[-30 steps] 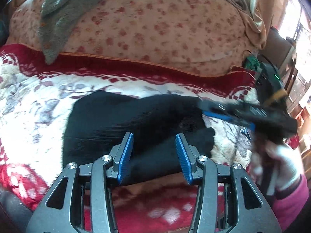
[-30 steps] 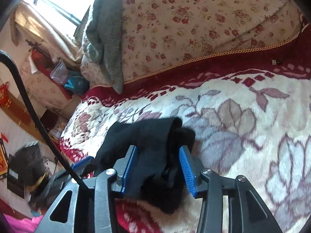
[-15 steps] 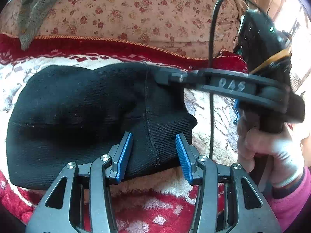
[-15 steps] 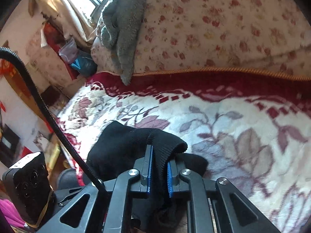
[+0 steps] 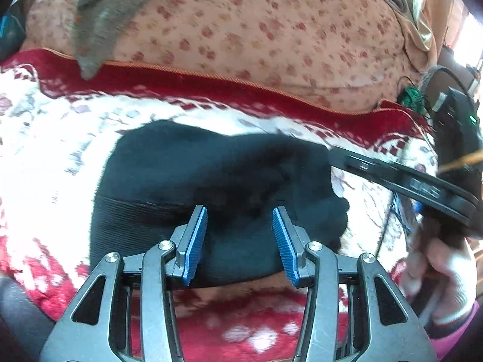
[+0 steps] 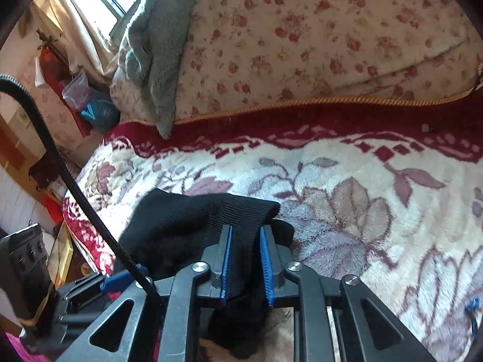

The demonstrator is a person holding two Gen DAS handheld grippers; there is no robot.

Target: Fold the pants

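Note:
Black pants (image 5: 196, 175) lie folded in a compact bundle on a floral blanket (image 5: 45, 150). My left gripper (image 5: 239, 209) hovers open over the bundle's near edge, with nothing pinched between its blue pads. My right gripper (image 5: 335, 155) reaches in from the right to the bundle's far right corner, held by a white-gloved hand (image 5: 446, 271). In the right wrist view the right gripper (image 6: 245, 229) has the pants' (image 6: 169, 223) ribbed band between its pads. Its jaws are opening and stand a little apart, no longer squeezing the cloth.
A rose-print quilt (image 5: 271, 36) is piled along the back of the bed, with a grey towel (image 5: 105, 15) draped over it. A black cable (image 6: 60, 163) crosses the left of the right wrist view. Bags and boxes (image 6: 87, 102) crowd the floor beyond the bed's left edge.
The right gripper closed tight on the ribbed band half a second ago and has now parted somewhat. The left gripper moved in close to the pants, then drew back.

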